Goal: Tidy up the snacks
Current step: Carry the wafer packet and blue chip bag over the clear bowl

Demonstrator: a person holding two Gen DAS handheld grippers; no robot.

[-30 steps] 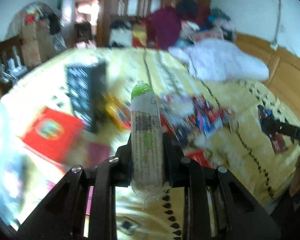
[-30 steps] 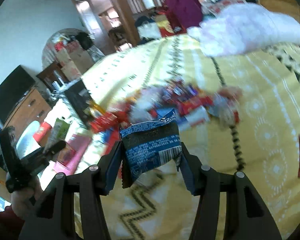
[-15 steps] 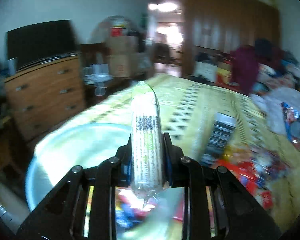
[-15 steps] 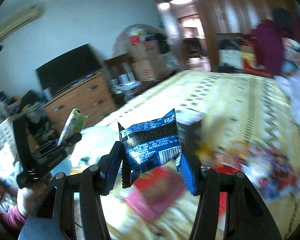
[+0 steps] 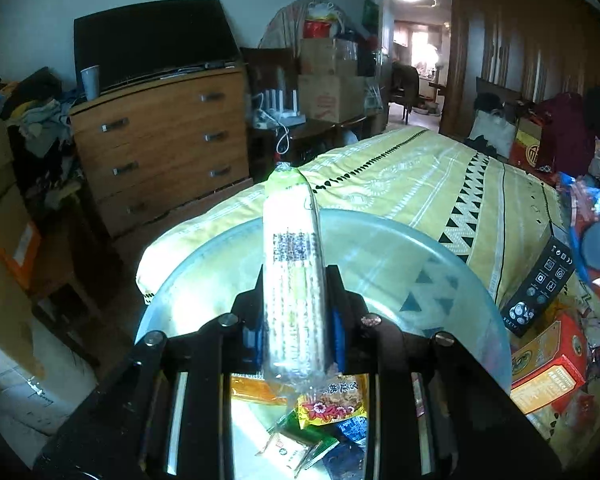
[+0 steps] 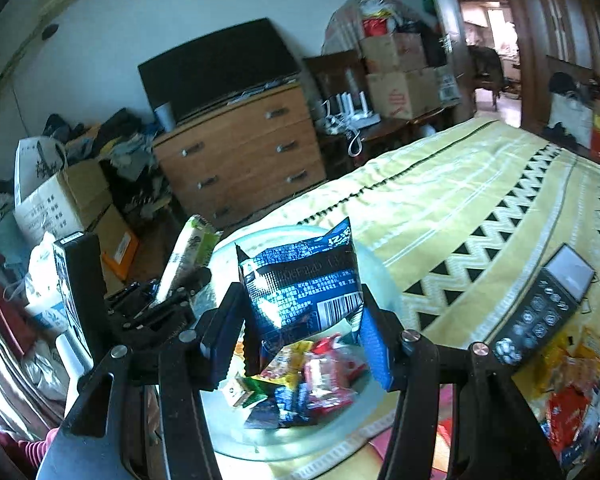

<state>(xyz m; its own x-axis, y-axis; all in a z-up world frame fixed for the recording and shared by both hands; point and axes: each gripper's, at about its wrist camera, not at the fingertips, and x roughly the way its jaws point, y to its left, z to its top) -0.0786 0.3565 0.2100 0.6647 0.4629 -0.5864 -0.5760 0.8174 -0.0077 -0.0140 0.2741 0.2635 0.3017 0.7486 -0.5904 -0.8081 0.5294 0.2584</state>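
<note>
Left gripper (image 5: 294, 316) clamps long cracker pack (image 5: 293, 276) over clear bowl (image 5: 440, 264); right gripper (image 6: 300, 344) clamps blue snack bag (image 6: 300, 284) over same bowl. Snacks inside partly hidden by fingers.

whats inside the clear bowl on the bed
The clear bowl holds a small pile of snack packets: yellow, red, green and dark blue wrappers. The gripper frames and both held packets hide part of the pile, so a count isn't possible.

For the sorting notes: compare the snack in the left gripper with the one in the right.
The green-topped packet is long and narrow; the blue bag is wide and puffy. The packet is pale with a green end; the bag is dark blue with a barcode. Both are clamped above the clear bowl.
</note>
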